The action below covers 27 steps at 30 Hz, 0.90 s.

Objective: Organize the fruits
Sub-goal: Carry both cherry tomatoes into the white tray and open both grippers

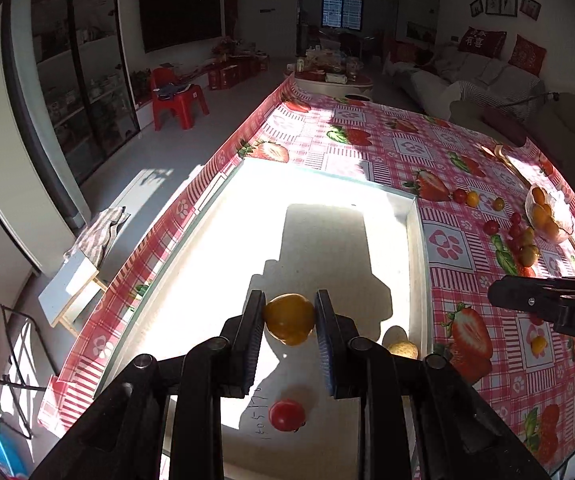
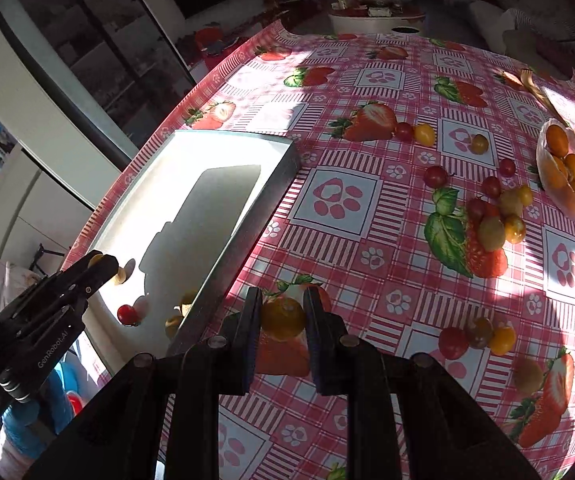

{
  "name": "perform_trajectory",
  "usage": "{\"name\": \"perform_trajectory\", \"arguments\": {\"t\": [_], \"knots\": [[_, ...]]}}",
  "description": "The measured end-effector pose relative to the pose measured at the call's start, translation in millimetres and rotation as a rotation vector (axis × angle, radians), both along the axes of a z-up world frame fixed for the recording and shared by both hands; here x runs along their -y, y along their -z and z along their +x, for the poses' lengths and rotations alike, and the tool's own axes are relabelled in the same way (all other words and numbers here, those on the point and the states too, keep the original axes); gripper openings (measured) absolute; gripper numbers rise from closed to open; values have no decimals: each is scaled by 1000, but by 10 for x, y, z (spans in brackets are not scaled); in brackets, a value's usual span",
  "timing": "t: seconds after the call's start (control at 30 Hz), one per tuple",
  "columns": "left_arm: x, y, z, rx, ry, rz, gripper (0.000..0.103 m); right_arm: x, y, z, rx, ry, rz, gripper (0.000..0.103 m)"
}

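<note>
Clamping a yellow tomato [image 1: 289, 319] over the tray [image 1: 415, 216], the left gripper [image 1: 290, 320] matches the right gripper [image 2: 283, 318], which pinches another tomato [image 2: 283, 319] above the tablecloth [image 2: 367, 260].

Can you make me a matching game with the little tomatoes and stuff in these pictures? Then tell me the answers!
Things:
1. left tongs
2. right tongs
3. red tomato
4. clear bowl

Places:
A. lying loose inside the white tray
B. holding a yellow tomato above the tray
C. on the tablecloth, full of orange fruit
D. holding a yellow-orange tomato above the tablecloth

Pairs: 1-B, 2-D, 3-A, 4-C
</note>
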<state>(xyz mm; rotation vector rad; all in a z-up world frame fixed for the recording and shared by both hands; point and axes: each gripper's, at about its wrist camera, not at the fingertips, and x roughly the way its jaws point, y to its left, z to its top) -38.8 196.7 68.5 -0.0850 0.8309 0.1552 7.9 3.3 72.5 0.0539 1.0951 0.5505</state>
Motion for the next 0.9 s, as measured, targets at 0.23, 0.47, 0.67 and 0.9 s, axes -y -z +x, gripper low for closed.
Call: {"name": "perform_trajectory", "arguments": {"t": [0.23, 0.47, 0.67, 0.9], "knots": [[-278, 203, 295, -94, -71, 28, 27, -638, 66, 288, -8, -82, -18, 23], [-343, 368, 386, -152, -83, 43, 27, -1054, 270, 429, -11, -144, -88, 23], [-360, 429, 415, -170, -80, 47, 27, -1200, 437, 405, -7, -177, -151, 23], [-342, 469, 424, -184, -82, 71, 27, -1302, 478, 372, 40, -216, -232, 24]]}}
